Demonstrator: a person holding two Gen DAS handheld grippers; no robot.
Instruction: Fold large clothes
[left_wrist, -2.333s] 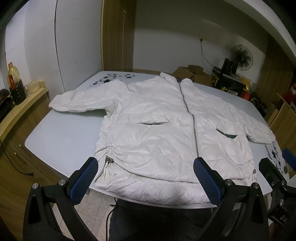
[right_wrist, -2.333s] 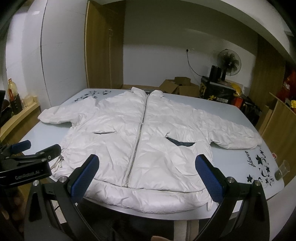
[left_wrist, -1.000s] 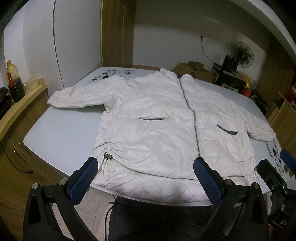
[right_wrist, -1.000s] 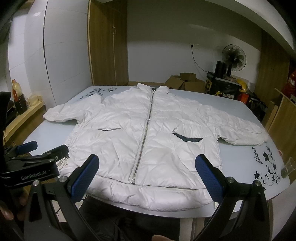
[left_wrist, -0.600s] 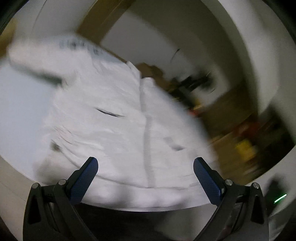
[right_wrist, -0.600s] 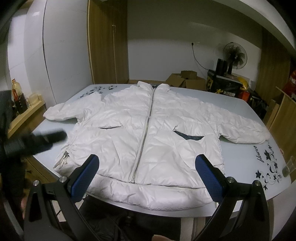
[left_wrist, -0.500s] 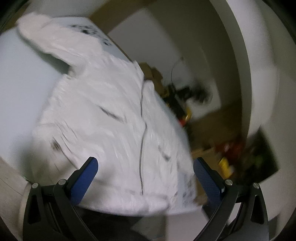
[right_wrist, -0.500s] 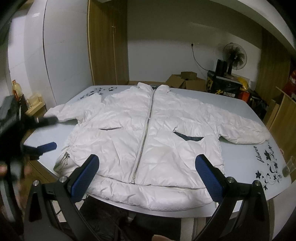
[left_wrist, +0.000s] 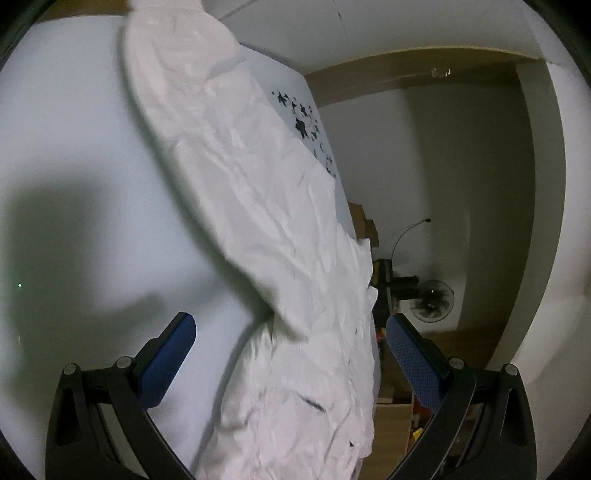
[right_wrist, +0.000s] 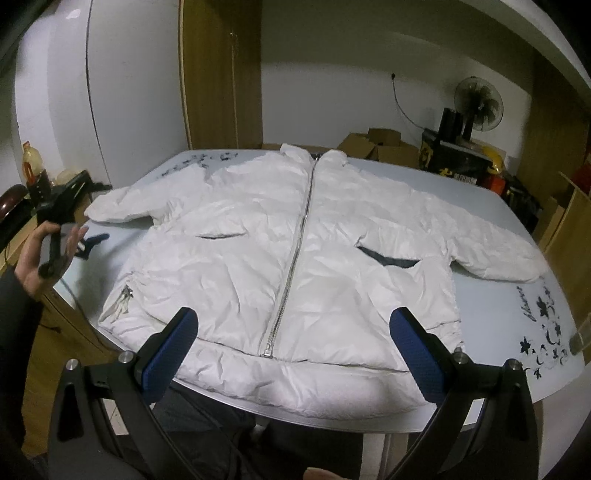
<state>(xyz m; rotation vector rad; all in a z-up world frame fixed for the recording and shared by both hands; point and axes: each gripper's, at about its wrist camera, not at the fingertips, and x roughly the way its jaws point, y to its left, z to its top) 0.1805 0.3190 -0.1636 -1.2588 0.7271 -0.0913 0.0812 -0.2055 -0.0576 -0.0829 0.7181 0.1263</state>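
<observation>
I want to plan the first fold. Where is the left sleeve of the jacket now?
In the right wrist view the left sleeve lies flat on the table, at the jacket's far left, just beyond the left gripper.

**Table and its load**

A pale table (right_wrist: 491, 280), printed with black flowers at the right edge, fills the middle of the right wrist view. A white zipped jacket (right_wrist: 295, 258) is spread flat across it, sleeves outstretched.

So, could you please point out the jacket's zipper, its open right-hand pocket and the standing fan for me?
zipper (right_wrist: 295, 243): right wrist view, midway along the metal teeth.
pocket (right_wrist: 391, 259): right wrist view, on the dark opening.
fan (right_wrist: 478, 101): right wrist view, centre of the round grille.
</observation>
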